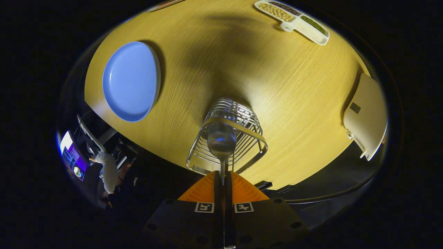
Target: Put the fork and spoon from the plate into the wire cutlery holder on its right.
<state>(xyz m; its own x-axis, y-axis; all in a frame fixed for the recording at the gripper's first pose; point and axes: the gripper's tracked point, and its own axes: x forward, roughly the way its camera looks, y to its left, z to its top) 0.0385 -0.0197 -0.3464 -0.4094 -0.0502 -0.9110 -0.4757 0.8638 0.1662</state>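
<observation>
Gripper view: the gripper (223, 180) has its 2 orange fingers (204, 190) clenched on the handle of the spoon (221, 140), whose bowl hangs over the open top of the wire cutlery holder (242, 117) at 12 o'clock. The blue plate (129, 81) lies well apart at 10 o'clock on the wooden table (294, 90). A divided tray of beans (294, 19) sits at 1 o'clock.

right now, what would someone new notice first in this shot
The spoon stands out first, its handle pinched between the orange fingers of the gripper, bowl hanging over the mouth of the wire cutlery holder on the wooden table. Next is the empty blue plate, off to the holder's left.
</observation>
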